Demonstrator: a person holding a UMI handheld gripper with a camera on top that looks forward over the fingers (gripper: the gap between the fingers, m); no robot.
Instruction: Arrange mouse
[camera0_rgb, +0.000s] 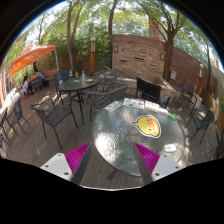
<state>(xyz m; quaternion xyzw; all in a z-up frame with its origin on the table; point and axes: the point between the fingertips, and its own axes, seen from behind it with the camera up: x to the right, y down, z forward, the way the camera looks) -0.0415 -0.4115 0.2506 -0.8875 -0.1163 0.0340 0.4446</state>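
A small dark mouse (148, 124) lies on a yellow mouse pad (150, 130) on a round glass table (115, 138). The pad sits on the table's far right part. My gripper (112, 162) is above the table's near edge, well short of the mouse and to its left. Its fingers are open wide, with the magenta pads (78, 156) far apart. Nothing is between them but the table top.
A small white object (170, 148) lies on the table's right edge and a green one (171, 116) sits beyond the pad. Metal chairs (55, 110) and a second round table (78, 84) stand to the left on the wooden deck. A dark chair (148, 90) stands behind the table.
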